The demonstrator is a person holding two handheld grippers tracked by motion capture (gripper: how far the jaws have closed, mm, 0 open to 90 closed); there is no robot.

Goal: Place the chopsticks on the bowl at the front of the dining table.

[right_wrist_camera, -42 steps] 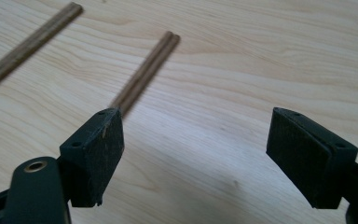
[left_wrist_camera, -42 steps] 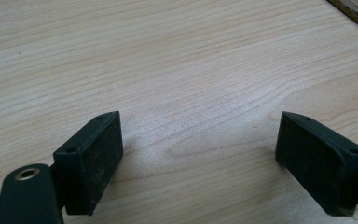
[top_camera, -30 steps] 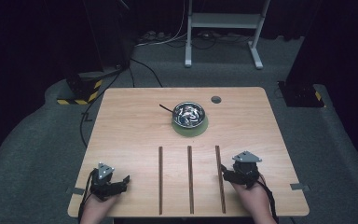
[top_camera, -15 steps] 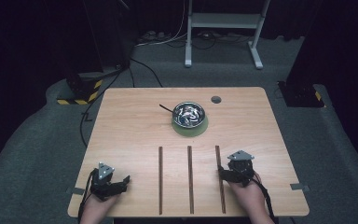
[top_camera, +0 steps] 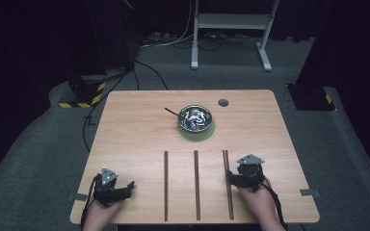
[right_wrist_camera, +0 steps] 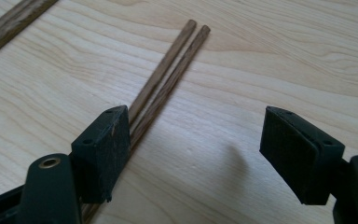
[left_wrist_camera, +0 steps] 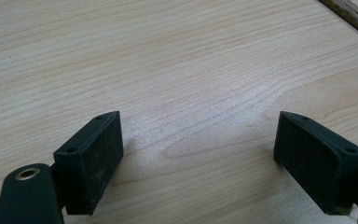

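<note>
So far nothing is lifted: our right gripper point(right_wrist_camera: 191, 156) has its jaws wide apart over the table point(top_camera: 135, 139), and the pair of chopsticks point(right_wrist_camera: 168, 79) lies flat, running out from under the left finger point(right_wrist_camera: 100, 149) rather than between the two. We judge the grasp is only being lined up; closing on the pair, raising it and carrying it all remain. Two more sticks point(top_camera: 165, 183) lie well off beyond that same finger, and the bowl point(top_camera: 195, 118) sits far ahead of the fingertips. Our right hand point(top_camera: 257, 202) rests low, gripper pointing forward. Our left gripper point(left_wrist_camera: 209, 158) is also spread open over bare wood, holding nothing.
</note>
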